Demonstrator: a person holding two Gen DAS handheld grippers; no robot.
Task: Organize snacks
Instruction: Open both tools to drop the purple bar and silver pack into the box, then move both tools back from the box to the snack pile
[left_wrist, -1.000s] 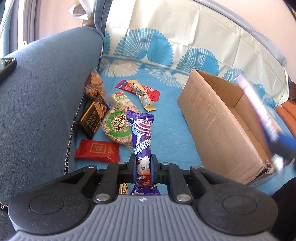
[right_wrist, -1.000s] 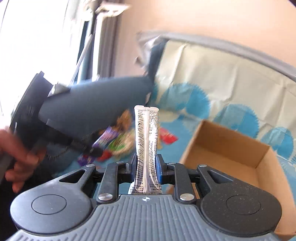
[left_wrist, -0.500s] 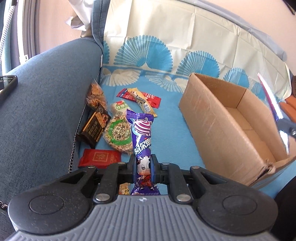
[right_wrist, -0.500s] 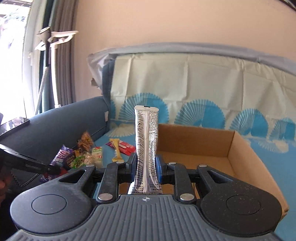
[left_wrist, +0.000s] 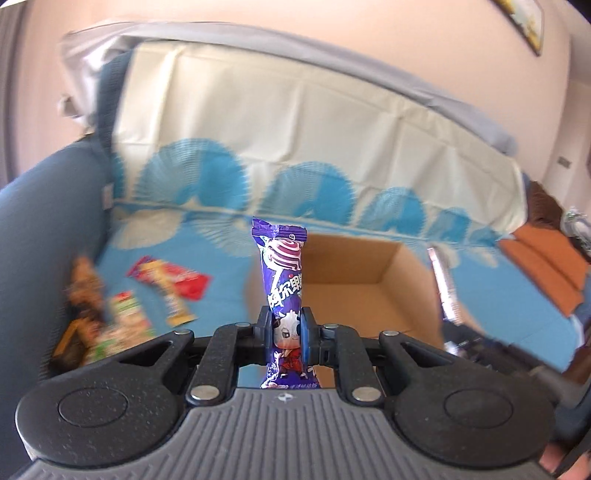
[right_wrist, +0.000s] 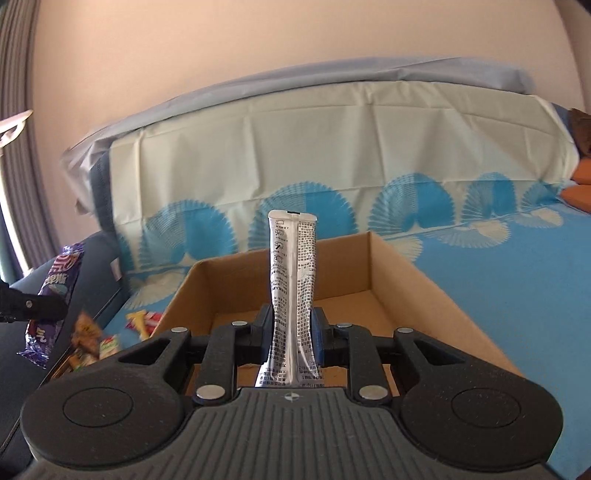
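The left gripper (left_wrist: 287, 328) is squeezed tight on a purple candy packet (left_wrist: 282, 280), which stands straight up between its 2 fingers. The right gripper (right_wrist: 292, 334) is pinched tight on a long silver packet (right_wrist: 292, 288) with tiny black print, also pointing up. Both packets are up in the air, not lying down yet. Just past them sits an open cardboard box (right_wrist: 406, 266) on the blue sofa cover (right_wrist: 498, 266) with fan shapes. In both views the box looks empty inside, though the grippers hide part of its floor. The silver packet is right over the near edge of the box. The purple packet is in front of the box's left corner. To the left of the box, a small pile of snacks (left_wrist: 122, 314) lies on the cover: a red packet (left_wrist: 186, 282), a yellow one (left_wrist: 173, 302), a green one and some darker ones that are too blurry to tell. So I think the job is only starting: 2 snacks are picked up, none are in the box, and the pile is left to do. Both grippers tip a little downward toward the box. The left view is blurry, and the right gripper shows at its right side, with a bit of a hand (left_wrist: 561, 461) at the bottom corner.
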